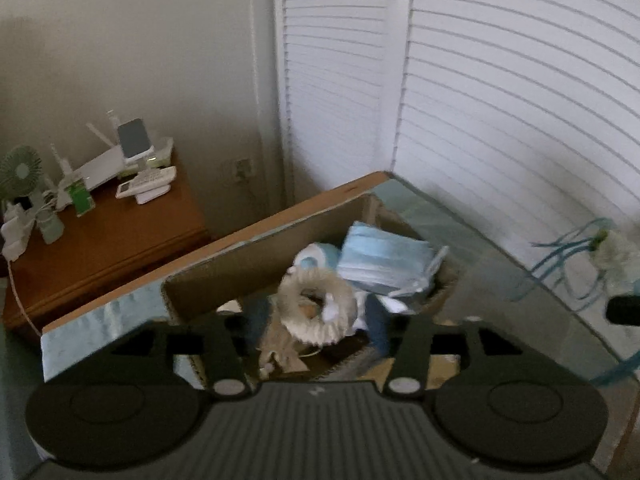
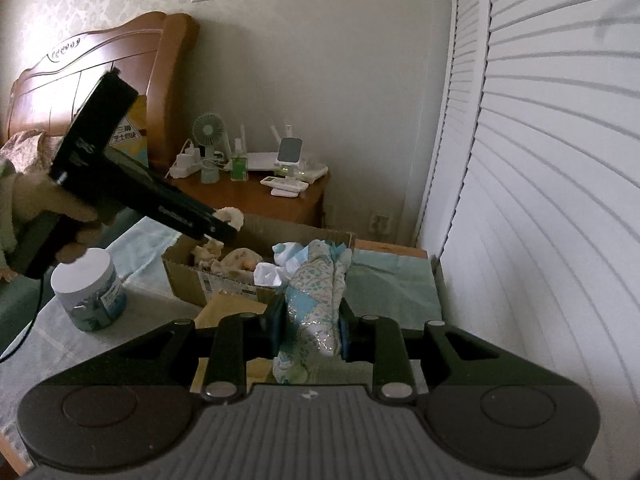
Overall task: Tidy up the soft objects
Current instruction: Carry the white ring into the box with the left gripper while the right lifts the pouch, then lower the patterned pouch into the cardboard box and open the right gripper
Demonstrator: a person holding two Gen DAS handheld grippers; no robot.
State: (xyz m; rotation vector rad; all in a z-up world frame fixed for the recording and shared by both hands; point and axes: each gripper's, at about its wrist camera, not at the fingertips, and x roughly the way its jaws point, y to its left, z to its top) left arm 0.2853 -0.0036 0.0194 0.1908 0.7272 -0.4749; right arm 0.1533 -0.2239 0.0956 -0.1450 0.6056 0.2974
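My right tool (image 2: pixel 310 332) is clamped on a patterned blue-and-white cloth (image 2: pixel 316 292), limp and quilted-looking, held above the tabletop (image 2: pixel 396 284) just short of the cardboard box (image 2: pixel 208 276). My left tool (image 1: pixel 316 332) hangs over the box with fingers apart, gripping nothing. Already inside: a fuzzy cream ring (image 1: pixel 316 308), a stack of pleated blue masks (image 1: pixel 384 260), crumpled white pieces. The cloth is not yet in.

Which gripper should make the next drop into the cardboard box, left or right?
Right. The right gripper is shut on the patterned cloth, with the cardboard box just ahead of it. The left gripper hovers over the box with open jaws and carries nothing.
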